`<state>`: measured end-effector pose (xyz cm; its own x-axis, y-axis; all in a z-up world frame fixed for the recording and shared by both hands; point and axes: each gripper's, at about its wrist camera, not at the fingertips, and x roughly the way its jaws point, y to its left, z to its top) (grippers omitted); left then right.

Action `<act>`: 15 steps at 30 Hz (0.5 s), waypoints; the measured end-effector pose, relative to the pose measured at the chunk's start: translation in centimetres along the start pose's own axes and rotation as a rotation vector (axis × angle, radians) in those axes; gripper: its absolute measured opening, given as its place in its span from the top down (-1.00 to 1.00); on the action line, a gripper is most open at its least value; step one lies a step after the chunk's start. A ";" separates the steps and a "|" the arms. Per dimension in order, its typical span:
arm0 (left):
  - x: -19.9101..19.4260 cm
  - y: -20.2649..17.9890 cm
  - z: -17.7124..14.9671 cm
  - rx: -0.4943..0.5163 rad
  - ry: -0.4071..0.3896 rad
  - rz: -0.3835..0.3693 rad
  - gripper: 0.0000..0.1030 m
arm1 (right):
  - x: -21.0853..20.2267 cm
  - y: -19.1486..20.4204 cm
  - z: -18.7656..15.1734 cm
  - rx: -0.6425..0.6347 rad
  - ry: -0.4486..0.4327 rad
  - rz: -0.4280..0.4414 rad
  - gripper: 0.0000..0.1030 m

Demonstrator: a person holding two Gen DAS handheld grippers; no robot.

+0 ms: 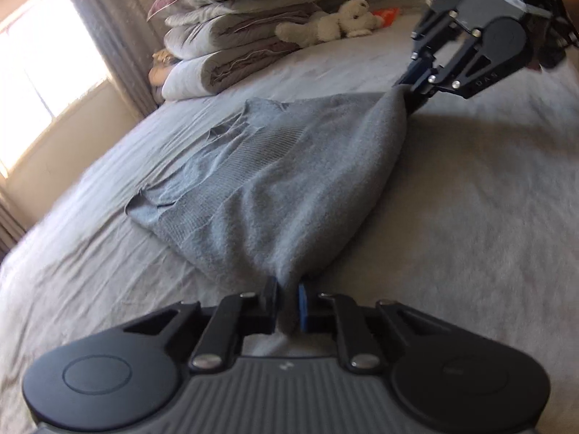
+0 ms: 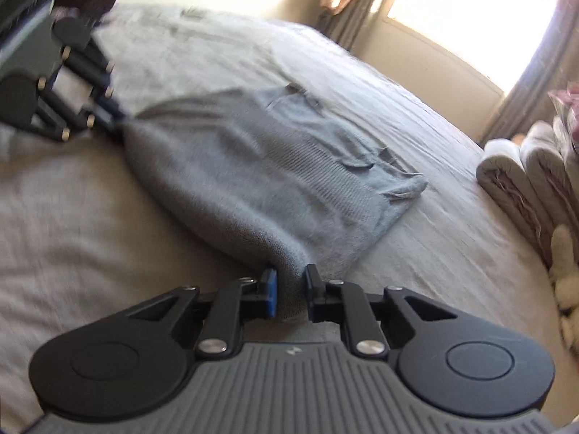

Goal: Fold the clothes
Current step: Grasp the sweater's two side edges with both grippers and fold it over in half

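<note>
A grey knitted sweater [image 1: 275,181] lies on the bed, its near edge lifted at two corners. My left gripper [image 1: 288,291] is shut on one corner of that edge, with fabric bunched between the pads. My right gripper [image 1: 407,88], seen at the upper right of the left wrist view, pinches the other corner. In the right wrist view the same sweater [image 2: 275,166] runs from my right gripper [image 2: 289,282], shut on its corner, across to my left gripper [image 2: 117,117] at the far left. The far part of the sweater rests flat and rumpled on the sheet.
The bed's pale grey sheet [image 1: 470,199] spreads all around the sweater. Folded duvets and pillows [image 1: 231,36] are stacked at the head of the bed beside a white plush toy [image 1: 336,21]. Curtains and a bright window [image 2: 470,7] stand past the bed's edge.
</note>
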<state>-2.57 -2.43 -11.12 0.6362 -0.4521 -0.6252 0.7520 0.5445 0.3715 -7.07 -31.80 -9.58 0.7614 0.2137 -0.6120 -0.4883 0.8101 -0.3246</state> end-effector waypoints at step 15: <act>-1.8 7.0 7.5 -0.279 -0.097 0.190 0.82 | -1.8 -2.9 5.9 0.062 -0.205 -0.206 0.73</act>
<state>2.86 -3.06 -2.27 0.7836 -0.3821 -0.4899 0.5512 0.7914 0.2643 -4.52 -31.32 -3.23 0.9154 0.1418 -0.3768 -0.2919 0.8784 -0.3785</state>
